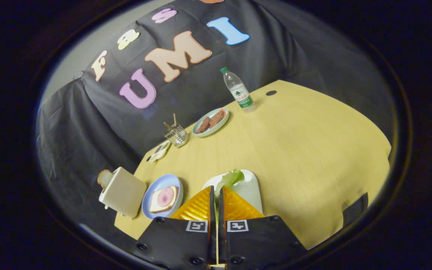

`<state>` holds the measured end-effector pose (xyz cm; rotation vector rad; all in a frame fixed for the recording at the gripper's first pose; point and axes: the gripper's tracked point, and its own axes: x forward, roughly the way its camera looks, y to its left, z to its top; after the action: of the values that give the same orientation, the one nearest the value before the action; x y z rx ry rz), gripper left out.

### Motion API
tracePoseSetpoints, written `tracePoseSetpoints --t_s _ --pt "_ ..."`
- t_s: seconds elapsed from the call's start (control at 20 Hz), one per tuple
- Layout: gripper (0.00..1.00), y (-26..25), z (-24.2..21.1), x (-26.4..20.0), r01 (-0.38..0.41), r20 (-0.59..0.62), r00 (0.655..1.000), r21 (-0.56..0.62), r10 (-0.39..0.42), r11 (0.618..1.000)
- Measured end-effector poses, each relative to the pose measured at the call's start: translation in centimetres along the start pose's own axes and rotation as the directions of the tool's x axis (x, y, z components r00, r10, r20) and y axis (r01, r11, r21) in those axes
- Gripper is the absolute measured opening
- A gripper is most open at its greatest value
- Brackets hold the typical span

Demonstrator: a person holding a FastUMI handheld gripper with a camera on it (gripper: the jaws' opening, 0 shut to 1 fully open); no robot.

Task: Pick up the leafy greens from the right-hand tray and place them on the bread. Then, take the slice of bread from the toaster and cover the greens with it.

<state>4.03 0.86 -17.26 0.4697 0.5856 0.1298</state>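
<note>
My gripper (216, 190) is shut on the leafy greens (231, 177), which stick out pale green past the fingertips, above the white tray (250, 190). To the left of the fingers lies a blue plate (153, 189) with a slice of bread (163, 199) topped by a pink round of meat. Left of that plate stands a cream toaster (123, 192) with a browned slice of bread (104, 177) poking out of its slot.
The yellow table (306, 150) stretches away beyond the tray. At its far side stand a water bottle (238, 90), a green plate with brown patties (211, 121), a wire holder with sticks (176, 134) and a small dish (159, 151).
</note>
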Motion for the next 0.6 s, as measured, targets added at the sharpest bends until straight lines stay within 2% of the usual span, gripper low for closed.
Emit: tracePoseSetpoints --t_s 0.3,0.6 --pt "0.05 6.0 0.3 -0.5 -0.107 0.016 0.994 -0.034 0.107 0.994" --pt "0.05 14.2 -2.5 1.3 -0.241 -0.055 0.97 -0.075 0.238 0.968"
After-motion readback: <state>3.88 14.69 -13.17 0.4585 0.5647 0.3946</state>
